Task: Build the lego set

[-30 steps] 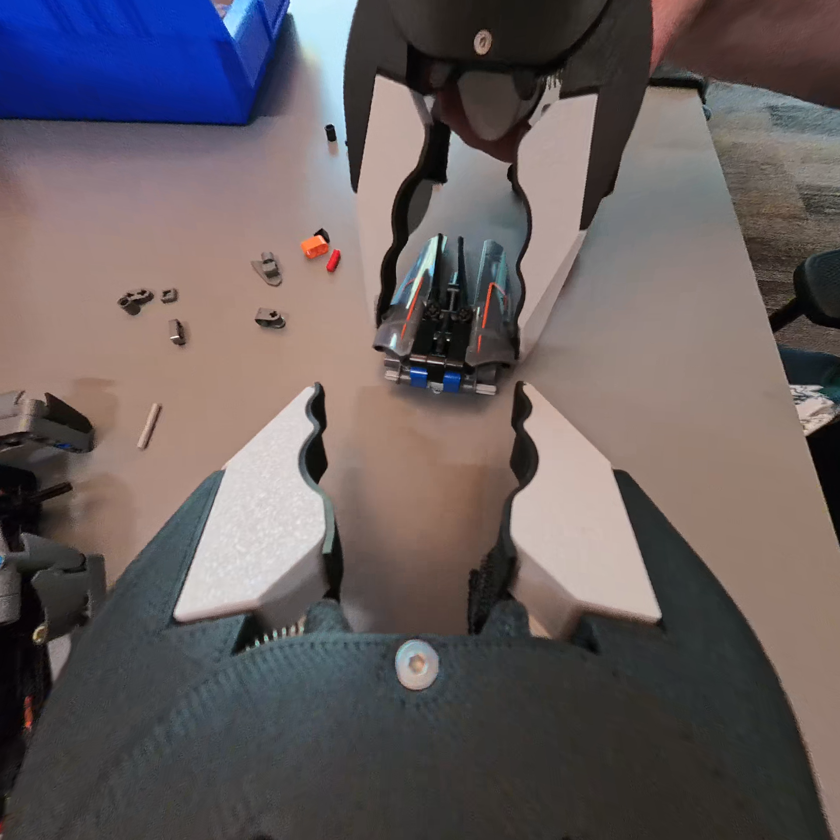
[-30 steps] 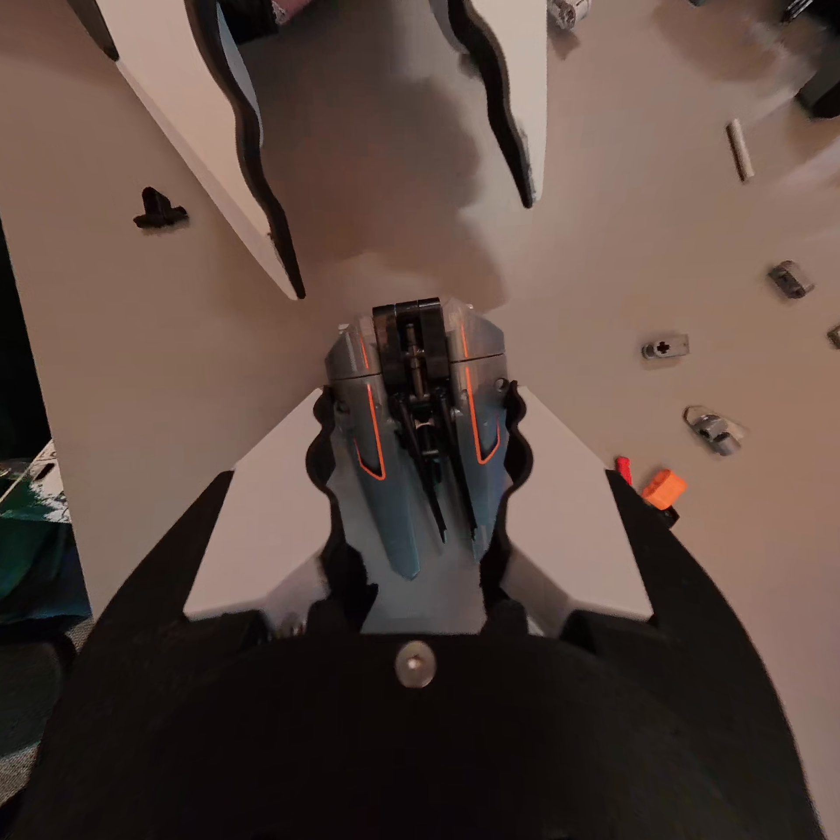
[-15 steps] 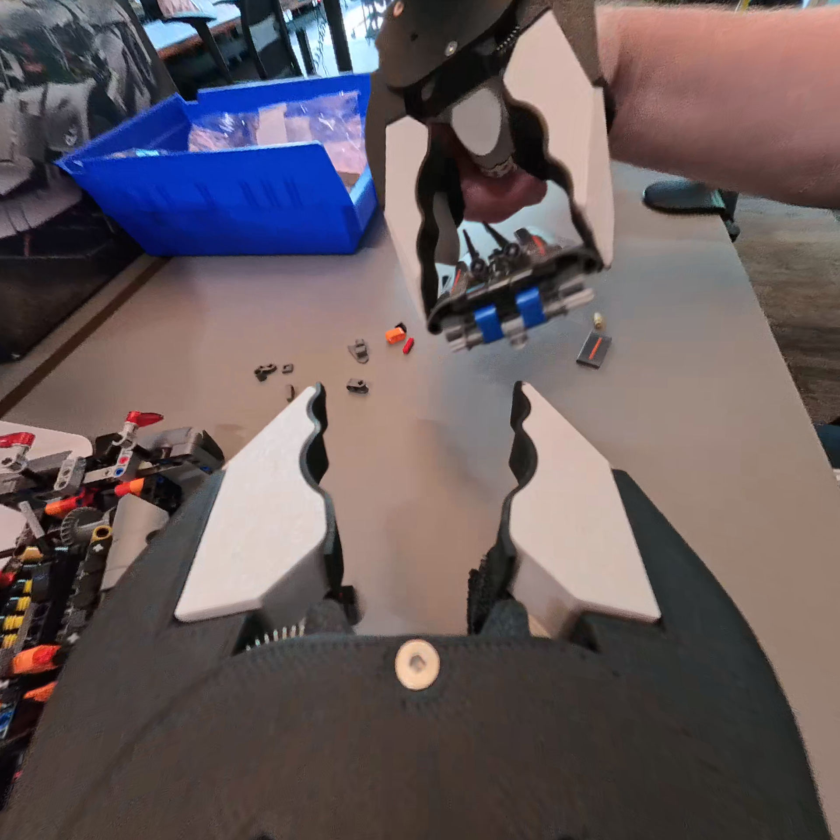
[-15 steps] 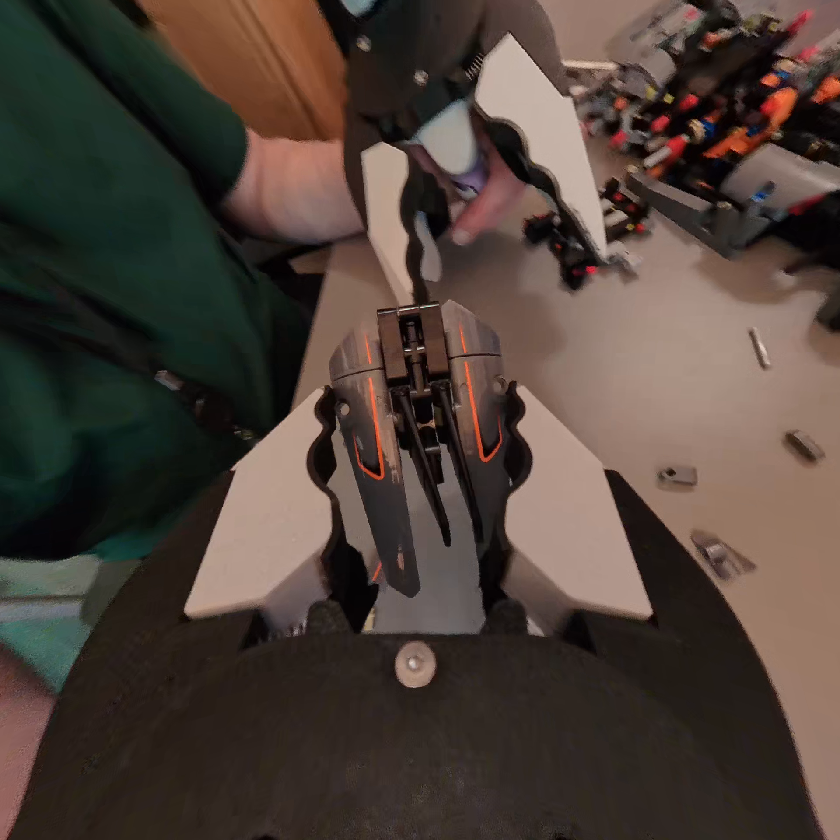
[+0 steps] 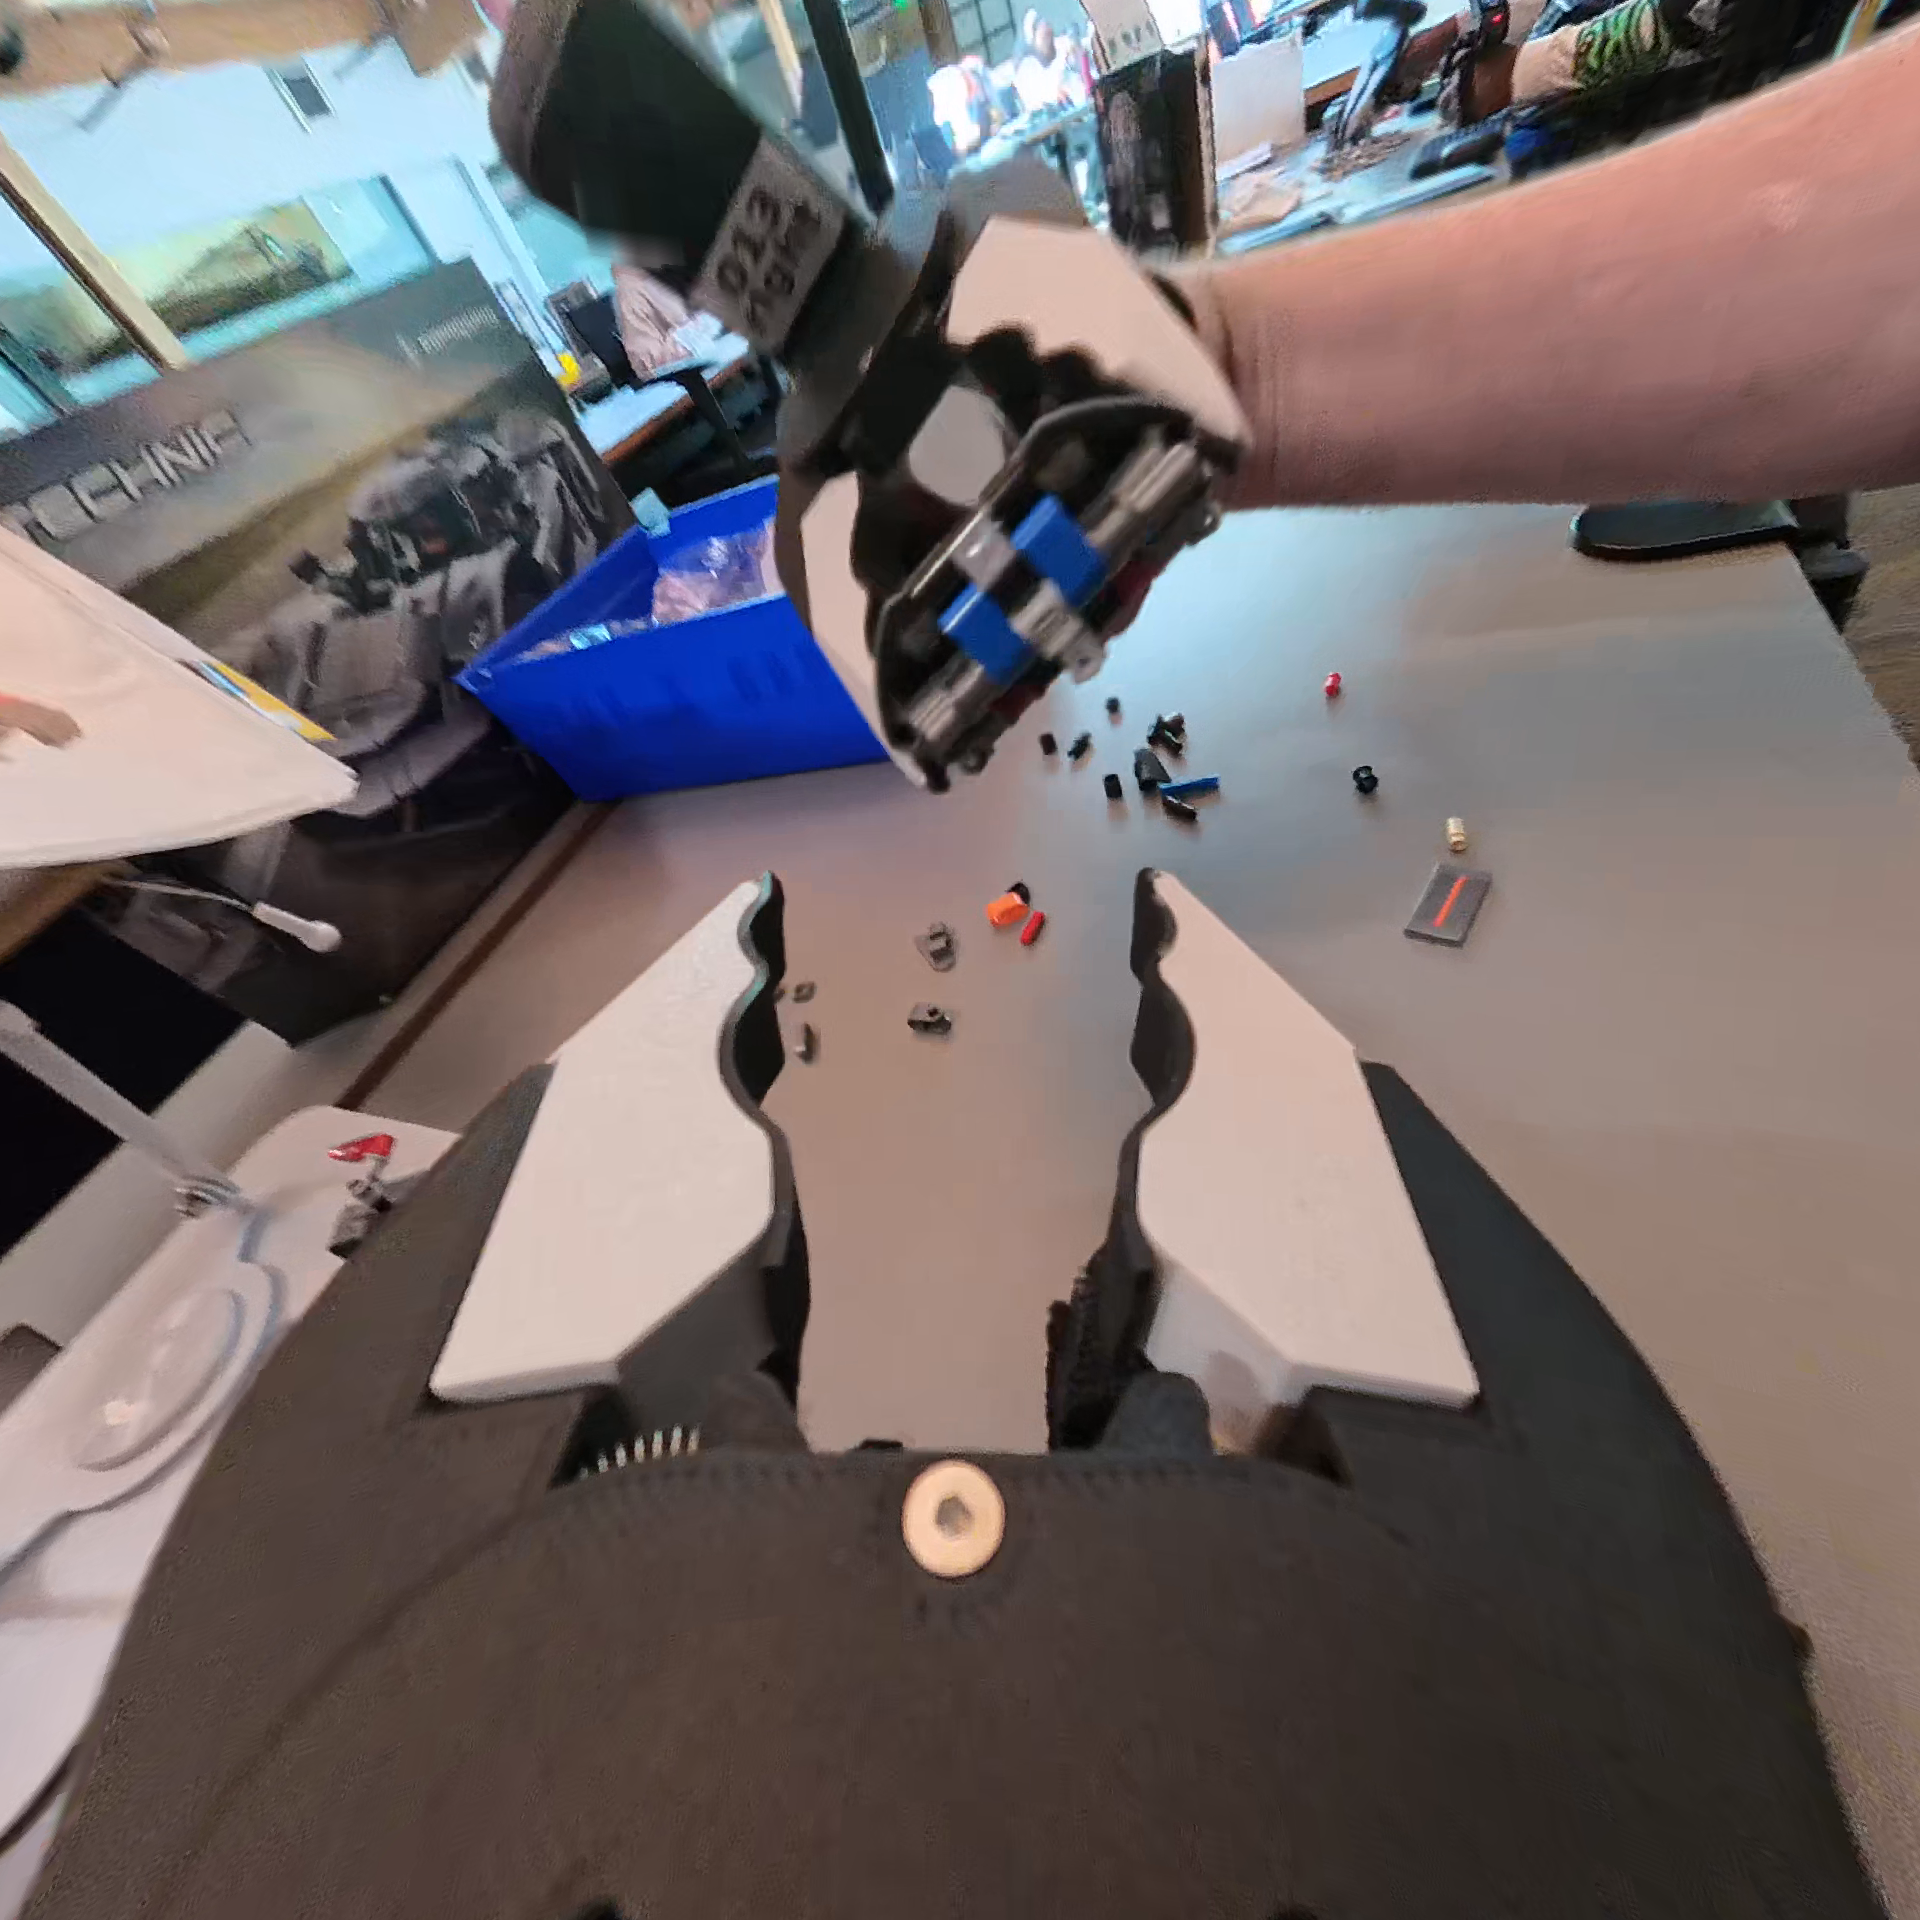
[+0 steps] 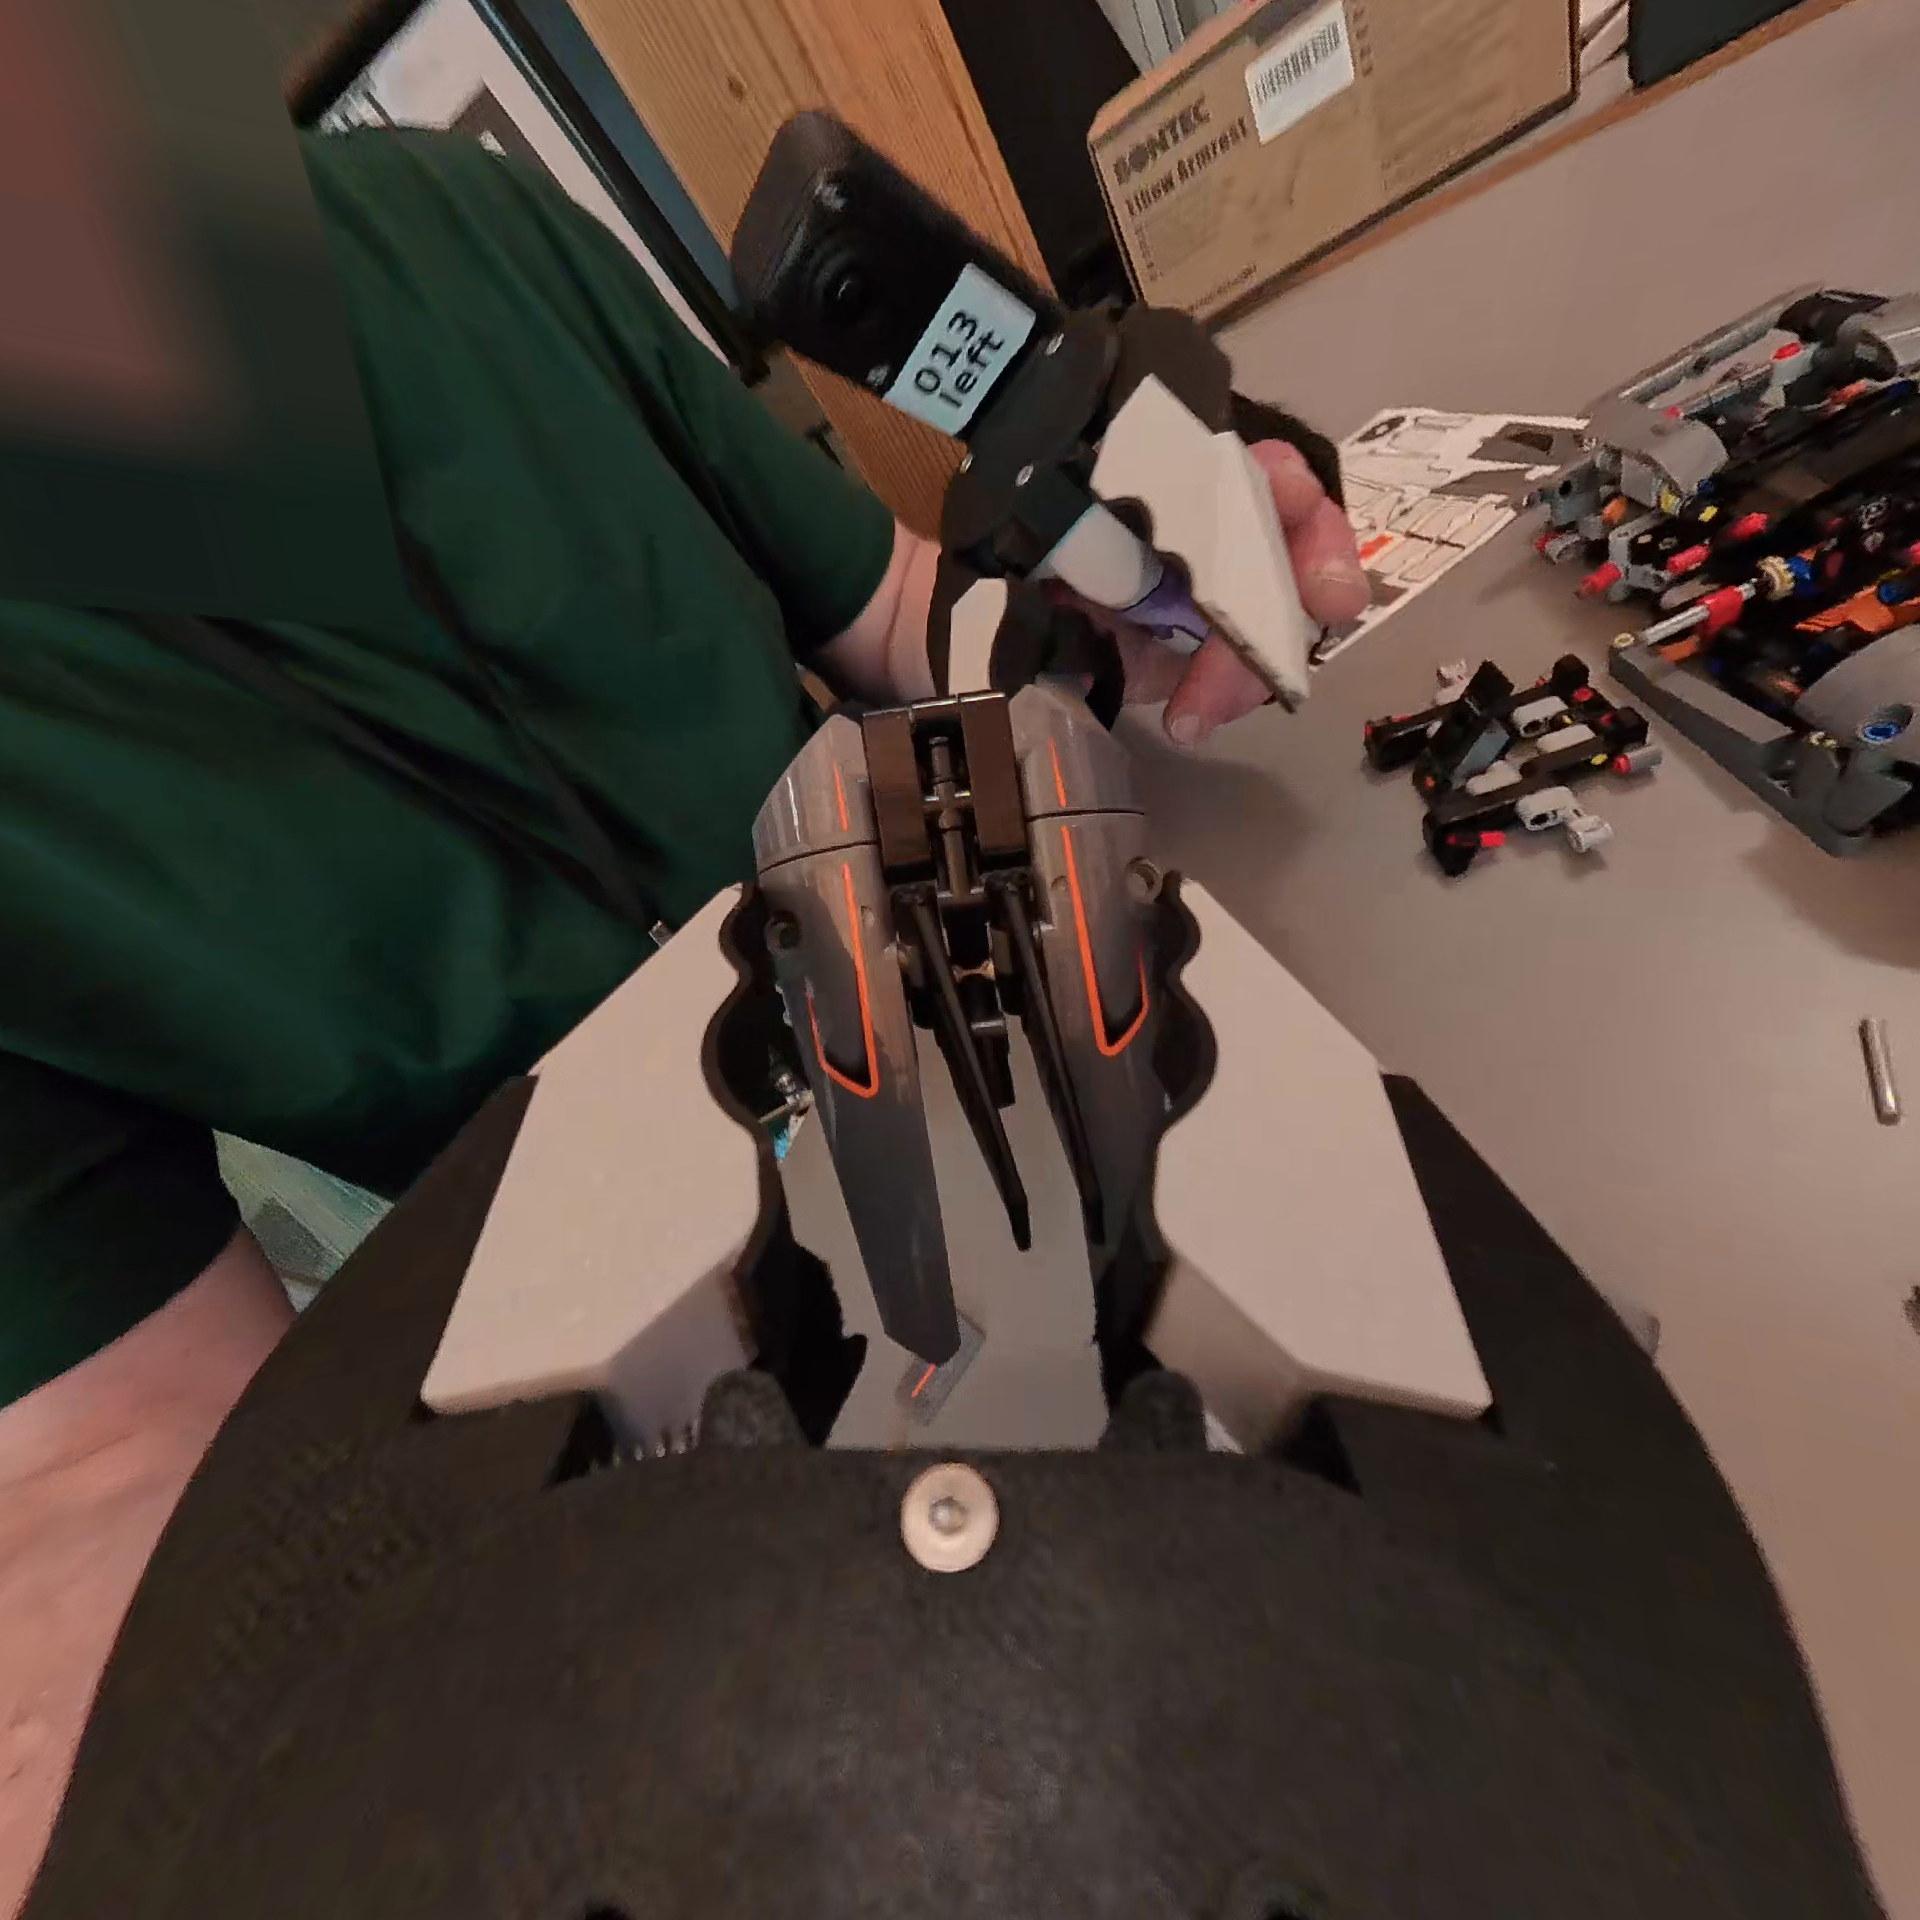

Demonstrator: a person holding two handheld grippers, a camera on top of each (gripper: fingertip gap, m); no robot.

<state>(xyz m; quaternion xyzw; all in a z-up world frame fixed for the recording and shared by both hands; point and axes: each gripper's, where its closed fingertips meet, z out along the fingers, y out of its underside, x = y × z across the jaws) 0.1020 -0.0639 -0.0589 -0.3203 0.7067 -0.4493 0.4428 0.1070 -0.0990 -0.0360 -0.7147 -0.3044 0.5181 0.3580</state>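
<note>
My right gripper is shut on a grey lego assembly with orange stripes and black rods, held in the air. In the left wrist view the same assembly shows its blue and grey underside, gripped by the right gripper high above the table. My left gripper is open and empty, below and in front of it; it also shows in the right wrist view, raised beyond the assembly. A large partly built lego car and a smaller black subassembly lie on the table at right.
A blue bin stands at the table's far left. Loose small pieces lie scattered: an orange piece, black pins, a dark tile with a red stripe. An instruction sheet and a cardboard box lie beyond. A person in green is at left. Spacing between my two grippers at the tips: around 5 cm. It is some 15 cm from my left tips to the smaller black subassembly. Between my left fingertips and the large partly built lego car there is roughly 20 cm.
My right gripper lifted the grey assembly off the table and tilted it up, higher than half a second ago. My left gripper rose and drew back, staying open.
</note>
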